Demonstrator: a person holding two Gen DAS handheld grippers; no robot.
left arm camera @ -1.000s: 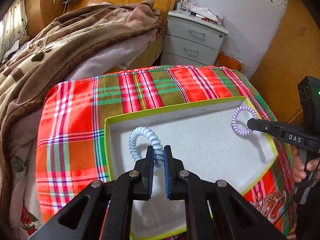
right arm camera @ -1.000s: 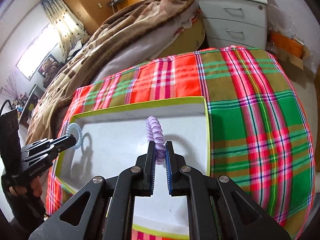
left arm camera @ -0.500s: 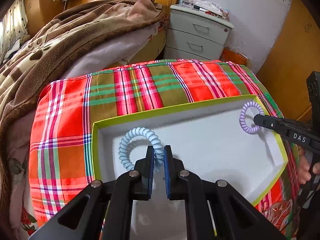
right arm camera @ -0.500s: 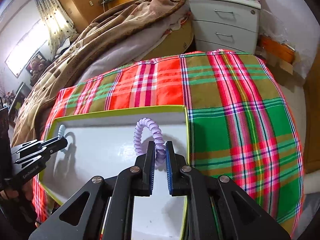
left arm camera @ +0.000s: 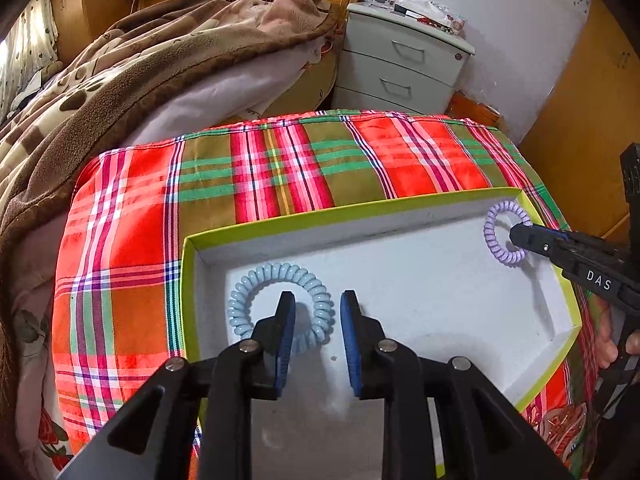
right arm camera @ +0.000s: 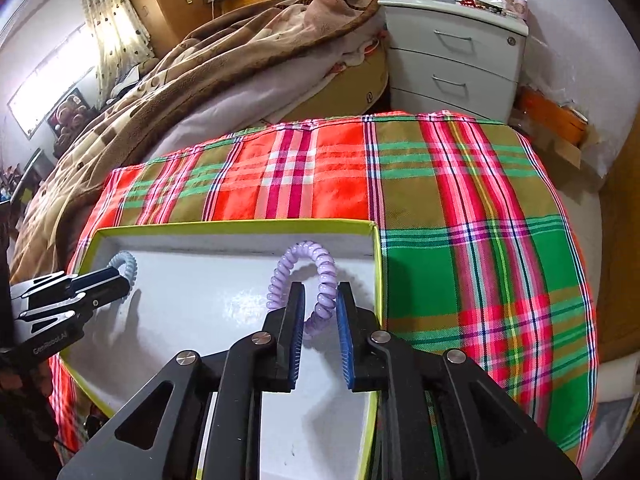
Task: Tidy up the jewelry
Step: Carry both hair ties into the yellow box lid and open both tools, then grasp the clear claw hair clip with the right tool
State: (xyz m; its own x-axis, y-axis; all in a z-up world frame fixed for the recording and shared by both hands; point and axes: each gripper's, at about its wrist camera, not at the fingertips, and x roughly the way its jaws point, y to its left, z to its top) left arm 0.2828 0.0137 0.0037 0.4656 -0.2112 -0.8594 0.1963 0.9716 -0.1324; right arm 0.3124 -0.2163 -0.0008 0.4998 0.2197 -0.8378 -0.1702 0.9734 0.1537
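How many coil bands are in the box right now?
2. The blue coil band lies at the box's left end, the left gripper's opening jaws around one side. The purple coil band is by the right wall, between the right gripper's opening jaws.

Our left tongs (left arm camera: 318, 336) and right tongs (right arm camera: 322, 328) are matte black frames with round silver screws and blue ribbed pads (right arm camera: 344, 350). White "DAS" lettering marks one black arm; fingertips (left arm camera: 606, 350) grip its handle.
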